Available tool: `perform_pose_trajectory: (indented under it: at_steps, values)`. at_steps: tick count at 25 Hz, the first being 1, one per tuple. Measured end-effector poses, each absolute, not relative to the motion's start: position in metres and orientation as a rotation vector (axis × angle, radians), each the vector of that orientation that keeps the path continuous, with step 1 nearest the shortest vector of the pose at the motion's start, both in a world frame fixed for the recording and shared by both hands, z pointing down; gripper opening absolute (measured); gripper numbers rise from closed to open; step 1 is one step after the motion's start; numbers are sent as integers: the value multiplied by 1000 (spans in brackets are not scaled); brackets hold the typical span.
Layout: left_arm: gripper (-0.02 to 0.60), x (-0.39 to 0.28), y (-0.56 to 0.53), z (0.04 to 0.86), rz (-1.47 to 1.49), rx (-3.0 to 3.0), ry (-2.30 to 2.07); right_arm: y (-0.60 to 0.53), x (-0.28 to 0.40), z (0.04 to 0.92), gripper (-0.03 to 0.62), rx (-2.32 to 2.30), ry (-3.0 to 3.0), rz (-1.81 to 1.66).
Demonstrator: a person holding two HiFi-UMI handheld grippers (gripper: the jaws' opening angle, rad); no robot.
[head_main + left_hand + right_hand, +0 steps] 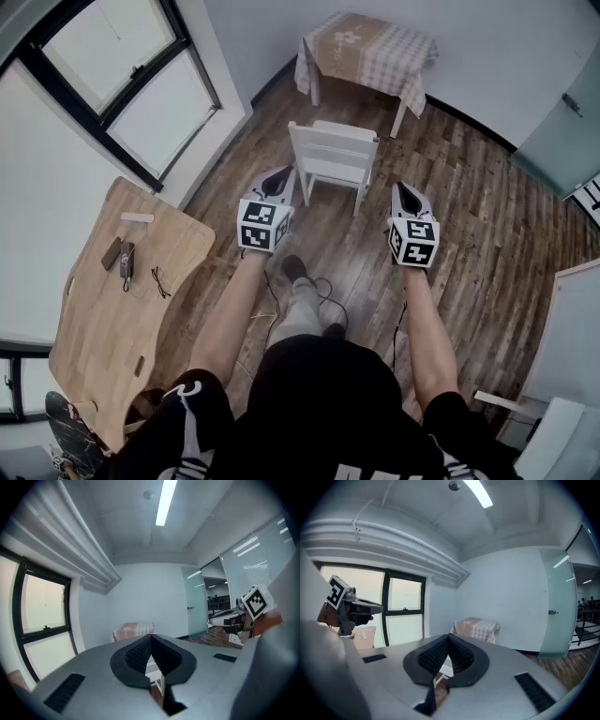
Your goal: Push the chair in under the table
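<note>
Right now the white wooden chair (333, 155) stands on the plank floor (469, 225) toward its far edge. It is near the small table (370, 47) with the checked cloth but clear of it, with a strip of bare boards between them. Its slatted back appears to face the person and its seat the table, so it is lined up to go in but has not yet been pushed.

The left hand-held gripper (278, 178) hovers just beside the chair's left rear corner and the right hand-held gripper (405, 192) a little off its right side. Both are clenched on nothing, their ribbed pads pressed together, and neither touches the chair.

The chair looks rigid and fairly light, with hard painted wood that gives closed gripper noses little bite. No grasp seems needed. Pressing the two tips flat against the top rail of the back, one near each upright, should keep it from swivelling.

Pushing that high could rock it forward onto its front legs, so a lower contact at the back edge of the seat would probably be steadier. The legs should slide on the boards, though they may catch at a seam. The hanging cloth is soft and could get dragged by the seat as it goes under
</note>
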State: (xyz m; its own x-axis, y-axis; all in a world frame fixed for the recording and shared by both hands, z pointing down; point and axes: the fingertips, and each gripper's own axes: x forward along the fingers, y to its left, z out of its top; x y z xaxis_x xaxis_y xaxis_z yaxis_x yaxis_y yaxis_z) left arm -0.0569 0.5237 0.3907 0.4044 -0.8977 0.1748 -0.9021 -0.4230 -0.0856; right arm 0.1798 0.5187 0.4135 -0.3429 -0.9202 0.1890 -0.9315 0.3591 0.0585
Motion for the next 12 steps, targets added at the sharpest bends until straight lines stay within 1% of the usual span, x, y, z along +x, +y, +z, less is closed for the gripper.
perform_pose_trajectory:
  at_steps: [12]
  values:
    - [26, -67, 505, 399, 318, 2606, -1661, 498, 175, 426, 14, 1658, -2415, 110]
